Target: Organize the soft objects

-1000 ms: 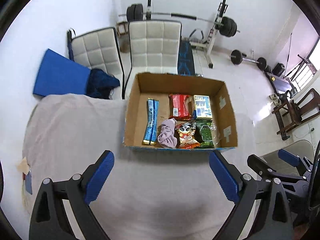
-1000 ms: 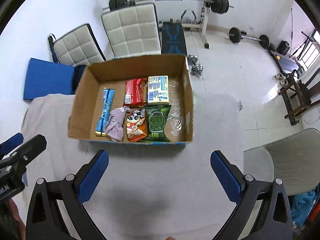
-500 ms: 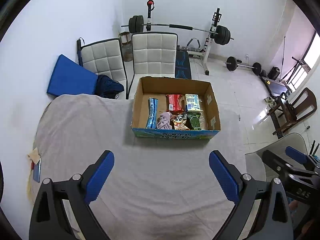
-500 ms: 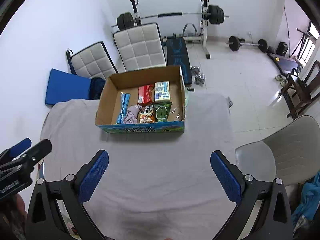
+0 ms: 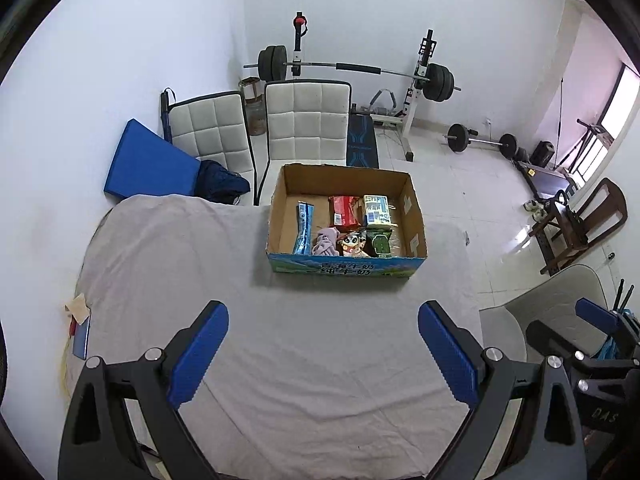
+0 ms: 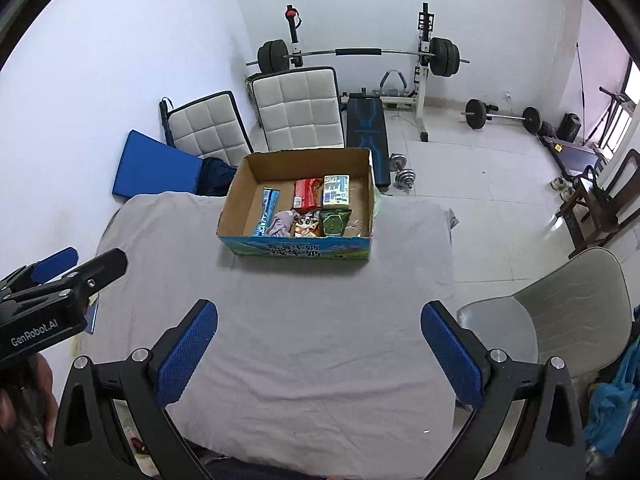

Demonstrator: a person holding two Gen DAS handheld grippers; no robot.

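An open cardboard box (image 5: 416,216) (image 6: 236,196) stands at the far edge of the table covered in grey cloth (image 5: 168,264) (image 6: 320,312). Inside lie a blue packet (image 5: 303,229), a lilac cloth (image 5: 325,242) (image 6: 280,224), a red packet (image 5: 343,211), a cartoon snack bag (image 5: 352,243), a green bag (image 5: 380,243) and a blue-white carton (image 5: 376,210). My left gripper (image 5: 324,354) is open and empty, well back from the box. My right gripper (image 6: 320,354) is open and empty too, over the table's near part.
Two white padded chairs (image 5: 306,124) and a blue mat (image 5: 150,166) stand behind the table. A barbell rack (image 5: 352,68) is at the back wall. A grey chair (image 6: 568,312) is at the right. Small items (image 5: 78,314) lie at the table's left edge.
Both grippers have pulled back and up from the box, which now looks smaller and farther. Both stay open and empty.
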